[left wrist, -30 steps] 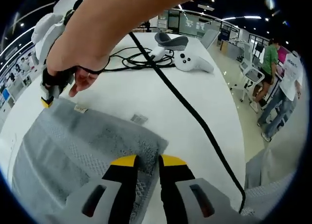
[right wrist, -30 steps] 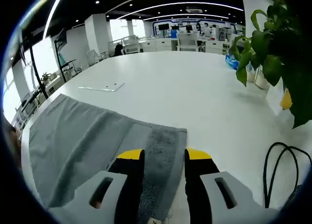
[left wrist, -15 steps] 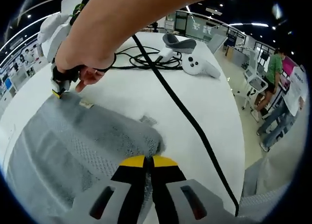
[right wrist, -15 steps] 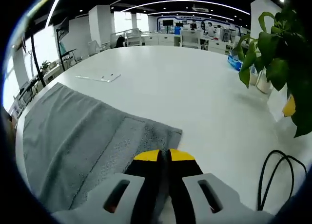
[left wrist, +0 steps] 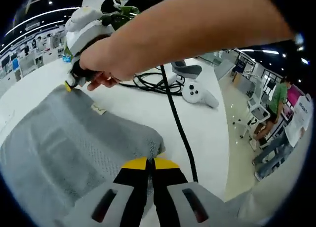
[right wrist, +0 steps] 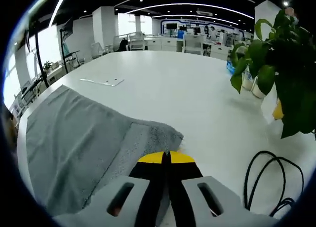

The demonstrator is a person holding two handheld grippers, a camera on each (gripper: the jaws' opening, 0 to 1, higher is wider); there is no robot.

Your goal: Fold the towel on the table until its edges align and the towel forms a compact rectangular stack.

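Note:
A grey towel [left wrist: 69,143] lies spread on the white table [left wrist: 143,108]. In the left gripper view my left gripper [left wrist: 149,163] is shut on the towel's near corner, which is lifted a little off the table. My right gripper [left wrist: 70,84], held in a person's hand, grips the towel's far corner at the upper left. In the right gripper view the right gripper [right wrist: 166,158] is shut on a raised corner of the towel [right wrist: 74,138], and the cloth stretches away to the left.
A black cable [left wrist: 175,123] runs across the table past a white controller [left wrist: 197,94] and a coil of cable [left wrist: 148,81]. A green plant [right wrist: 276,64] stands at the right, with a thin white card [right wrist: 101,81] beyond the towel. People stand at the far right [left wrist: 276,113].
Both grippers went from open to shut on towel corners. Both corners now rise slightly, bunching the cloth. The left view has tilted up.

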